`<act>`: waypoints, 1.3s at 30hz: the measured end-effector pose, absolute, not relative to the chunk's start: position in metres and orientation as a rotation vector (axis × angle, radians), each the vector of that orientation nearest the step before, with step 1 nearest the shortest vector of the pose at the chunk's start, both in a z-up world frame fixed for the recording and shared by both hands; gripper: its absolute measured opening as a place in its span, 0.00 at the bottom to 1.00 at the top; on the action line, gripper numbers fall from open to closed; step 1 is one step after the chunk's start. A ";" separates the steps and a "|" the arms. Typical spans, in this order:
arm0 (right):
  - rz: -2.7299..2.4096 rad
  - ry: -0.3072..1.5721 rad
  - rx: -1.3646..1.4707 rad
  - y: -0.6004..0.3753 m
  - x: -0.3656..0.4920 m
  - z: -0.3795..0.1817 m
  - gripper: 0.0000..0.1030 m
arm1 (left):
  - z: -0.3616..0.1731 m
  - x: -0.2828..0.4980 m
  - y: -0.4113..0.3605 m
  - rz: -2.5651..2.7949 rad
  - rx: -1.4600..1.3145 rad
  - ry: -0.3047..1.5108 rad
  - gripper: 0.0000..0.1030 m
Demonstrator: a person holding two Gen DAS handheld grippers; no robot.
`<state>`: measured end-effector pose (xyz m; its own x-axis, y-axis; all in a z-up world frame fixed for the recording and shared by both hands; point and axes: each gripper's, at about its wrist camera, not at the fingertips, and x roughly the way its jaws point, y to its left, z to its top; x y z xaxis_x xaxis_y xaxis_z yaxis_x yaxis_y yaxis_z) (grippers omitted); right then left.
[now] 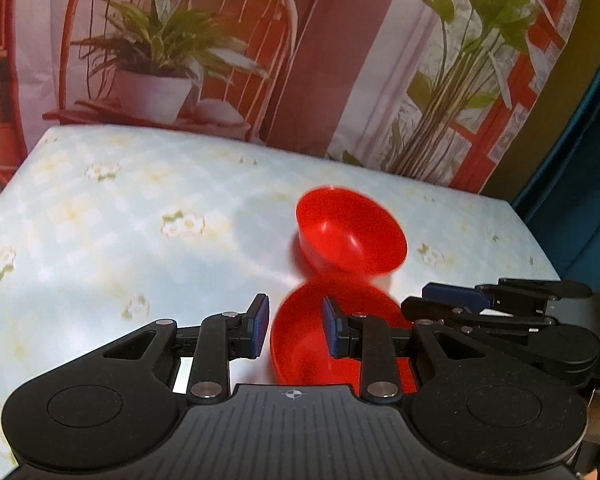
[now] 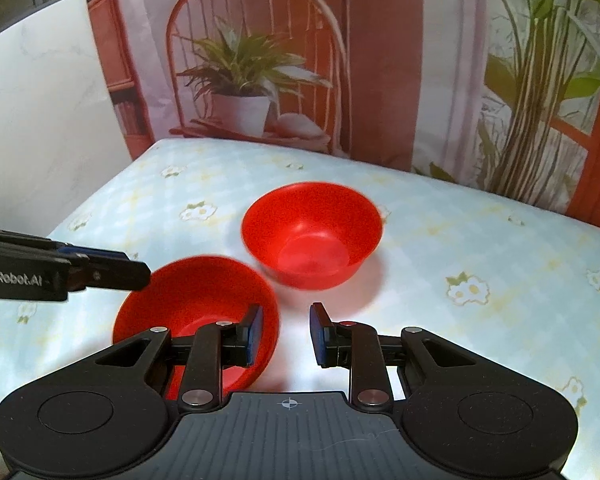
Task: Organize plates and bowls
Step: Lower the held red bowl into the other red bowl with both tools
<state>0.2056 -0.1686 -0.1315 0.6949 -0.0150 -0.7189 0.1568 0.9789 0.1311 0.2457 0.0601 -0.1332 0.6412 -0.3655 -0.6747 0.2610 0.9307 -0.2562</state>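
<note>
Standing upright on a pale tablecloth (image 2: 480, 240) printed with small white flowers, two red bowls are seen close together. In the right wrist view the farther bowl (image 2: 312, 236) is placed near the centre of the frame, its inside empty, while the nearer bowl (image 2: 196, 312) is found at lower left, just beside it; whether the two rims touch cannot be told. The right gripper (image 2: 286, 334) is shown at the bottom centre with its jaws apart: the left finger is held over the inside of the nearer bowl's right rim and the other over bare cloth outside it, so the rim is straddled but not seen to be pressed. The left gripper (image 2: 100, 272) is seen entering from the left edge of that frame, above the nearer bowl's far rim. In the left wrist view the left gripper (image 1: 296, 330) is shown at the bottom centre, its jaws likewise apart, with the nearer bowl's (image 1: 336, 340) left rim lying between them and no clear contact visible. The farther bowl (image 1: 352, 236) is seen above it, right of centre and somewhat blurred. The right gripper (image 1: 456, 296) is seen at the right edge. A printed backdrop (image 2: 260, 60) of a chair and potted plants is hung behind the table.
</note>
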 end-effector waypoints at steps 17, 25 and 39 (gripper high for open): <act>-0.215 0.779 0.276 -0.232 0.258 -0.140 0.23 | -0.138 0.324 0.016 -0.371 -0.123 0.827 0.30; -0.210 0.811 0.300 -0.237 0.272 -0.155 0.23 | -0.157 0.341 0.011 -0.376 -0.125 0.886 0.30; -0.182 0.857 0.325 -0.236 0.282 -0.174 0.22 | -0.170 0.350 0.008 -0.411 -0.146 0.926 0.26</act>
<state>0.2821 -0.2361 -0.1739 0.6436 -0.0269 -0.7649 0.2859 0.9355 0.2076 0.3499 0.0085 -0.1703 0.5297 -0.4050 -0.7453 0.2812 0.9128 -0.2961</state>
